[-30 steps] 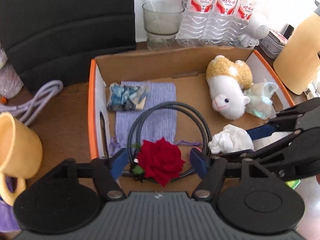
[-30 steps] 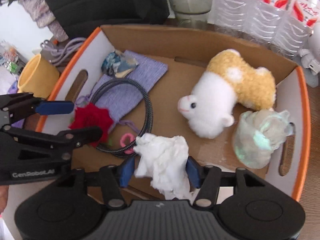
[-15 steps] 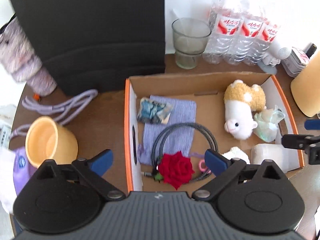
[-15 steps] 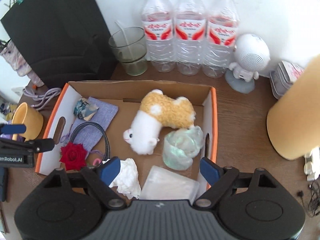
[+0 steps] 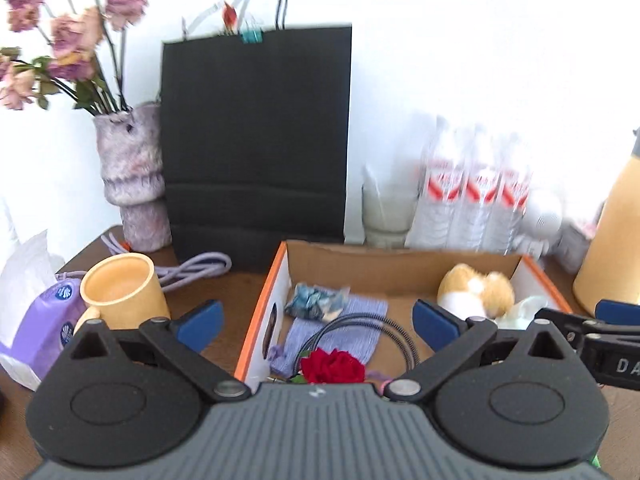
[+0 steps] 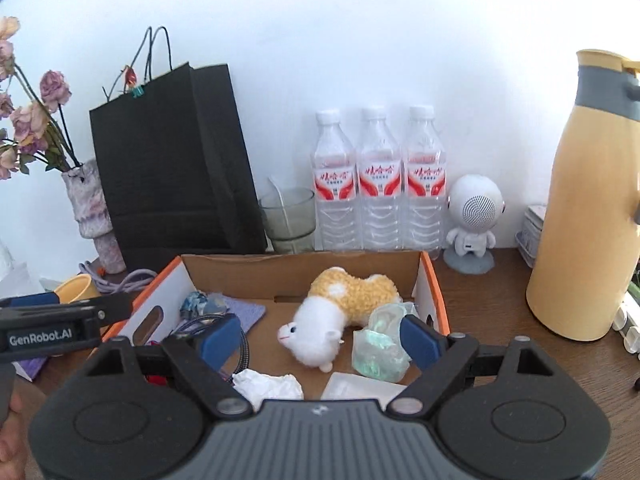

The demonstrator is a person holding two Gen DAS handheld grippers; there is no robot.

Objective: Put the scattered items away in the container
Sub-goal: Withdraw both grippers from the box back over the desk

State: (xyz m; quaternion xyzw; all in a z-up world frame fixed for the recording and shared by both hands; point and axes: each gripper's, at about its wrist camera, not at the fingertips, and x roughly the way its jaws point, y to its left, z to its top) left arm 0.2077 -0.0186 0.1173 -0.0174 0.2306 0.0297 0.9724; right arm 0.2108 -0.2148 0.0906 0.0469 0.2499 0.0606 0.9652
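The cardboard box (image 6: 434, 288) on the table holds the rose (image 5: 334, 366) and tissue (image 6: 268, 386), below and ahead of both grippers (left (image 5: 316, 320), right (image 6: 322, 336)), whose jaws have just been opening and stand spread, empty.

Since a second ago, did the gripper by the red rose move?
Yes. The left gripper pulled back from the box, jaws just opened, leaving the red rose inside.
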